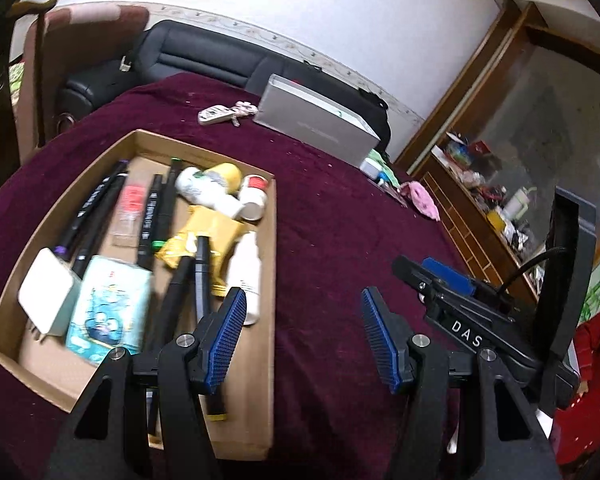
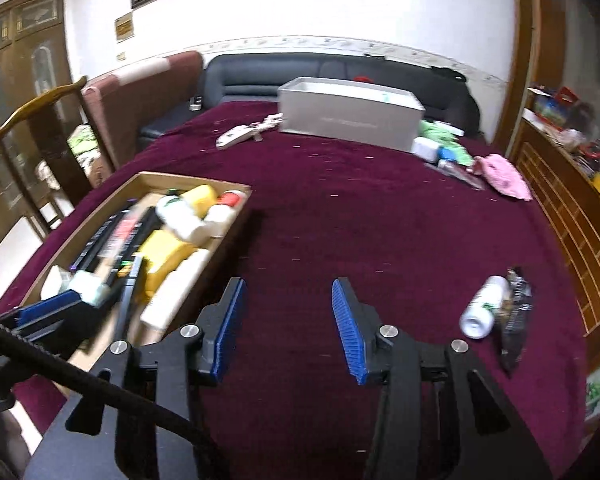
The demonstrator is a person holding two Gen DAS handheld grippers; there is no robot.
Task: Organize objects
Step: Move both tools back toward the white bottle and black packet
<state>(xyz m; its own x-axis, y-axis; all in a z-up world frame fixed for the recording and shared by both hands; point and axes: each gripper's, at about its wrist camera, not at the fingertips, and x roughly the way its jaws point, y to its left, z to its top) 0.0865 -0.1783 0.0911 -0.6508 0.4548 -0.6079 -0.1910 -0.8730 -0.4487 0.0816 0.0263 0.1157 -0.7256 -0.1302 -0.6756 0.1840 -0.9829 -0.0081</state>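
A shallow cardboard tray (image 1: 274,264) lies on the maroon tablecloth (image 1: 340,220). It holds black markers (image 1: 96,208), white bottles (image 1: 208,192), a yellow packet (image 1: 204,236), a tissue pack (image 1: 108,304) and a white box (image 1: 48,292). My left gripper (image 1: 304,316) is open and empty over the tray's right edge. My right gripper (image 2: 288,312) is open and empty over bare cloth right of the tray (image 2: 236,220). A white bottle (image 2: 482,308) and a dark packet (image 2: 514,312) lie on the cloth to its right.
A grey box (image 2: 348,118) stands at the table's far side, with a white remote (image 2: 236,136) to its left and green and pink cloths (image 2: 504,174) to its right. A dark sofa (image 2: 260,76) is behind. A wooden cabinet (image 2: 564,200) runs along the right.
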